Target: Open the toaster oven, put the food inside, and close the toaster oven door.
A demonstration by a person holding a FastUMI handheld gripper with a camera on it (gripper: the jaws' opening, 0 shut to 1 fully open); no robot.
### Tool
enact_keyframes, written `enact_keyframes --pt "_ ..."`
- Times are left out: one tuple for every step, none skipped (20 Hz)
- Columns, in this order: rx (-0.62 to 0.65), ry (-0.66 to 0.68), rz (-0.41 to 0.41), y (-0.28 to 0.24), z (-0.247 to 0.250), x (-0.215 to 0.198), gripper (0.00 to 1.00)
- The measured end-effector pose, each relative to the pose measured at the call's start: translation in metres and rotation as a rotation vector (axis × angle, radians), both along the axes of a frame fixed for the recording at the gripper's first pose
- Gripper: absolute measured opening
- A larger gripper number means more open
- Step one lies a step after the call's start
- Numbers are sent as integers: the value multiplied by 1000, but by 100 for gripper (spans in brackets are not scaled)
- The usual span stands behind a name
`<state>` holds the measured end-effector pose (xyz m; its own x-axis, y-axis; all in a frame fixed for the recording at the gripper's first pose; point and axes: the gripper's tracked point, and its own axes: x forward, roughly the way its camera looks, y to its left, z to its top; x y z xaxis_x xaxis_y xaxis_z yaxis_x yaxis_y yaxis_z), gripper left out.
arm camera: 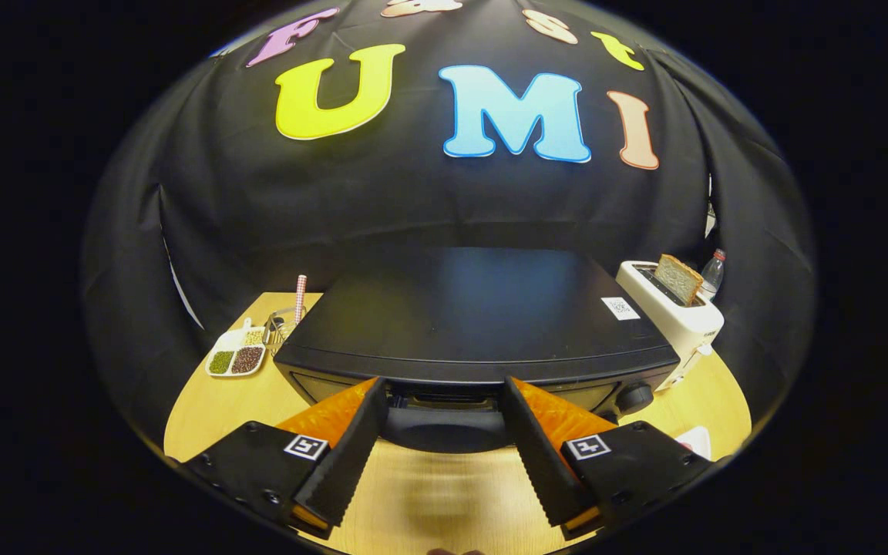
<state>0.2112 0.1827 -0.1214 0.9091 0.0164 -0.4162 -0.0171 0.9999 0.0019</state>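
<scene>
The toaster oven [475, 308] faces the gripper [444, 401], long axis running crosswise. The gripper is spread wide, holding nothing; the door handle [444, 428] lies between its fingertips.

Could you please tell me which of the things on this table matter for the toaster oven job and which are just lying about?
For the job:
toaster oven, door shut
its handle, between the open fingers
gripper

Lying about:
white toaster with a bread slice
bottle behind it
divided dish of beans
wire basket
checked stick
</scene>
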Motion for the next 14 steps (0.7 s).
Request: enact_keyframes --pt "4 4 1 1 -2 0 97" --pt "0 4 7 1 0 0 97" --pt "0 8 14 1 -1 -2 97" --pt "3 11 18 1 -1 -3 97" --pt "5 17 21 1 -2 -4 97" --pt "8 24 22 1 -2 -6 97" --pt "8 32 24 1 -3 -8 97" --pt "7 38 26 1 -2 -10 97" --pt "6 43 28 2 -3 -14 97" --pt "8 46 30 1 -4 -15 97" --pt "8 52 34 1 -5 -18 97" --pt "5 61 39 1 -5 -20 97" --pt "5 68 42 1 -7 -25 97" --pt "8 70 44 1 -7 -27 97"
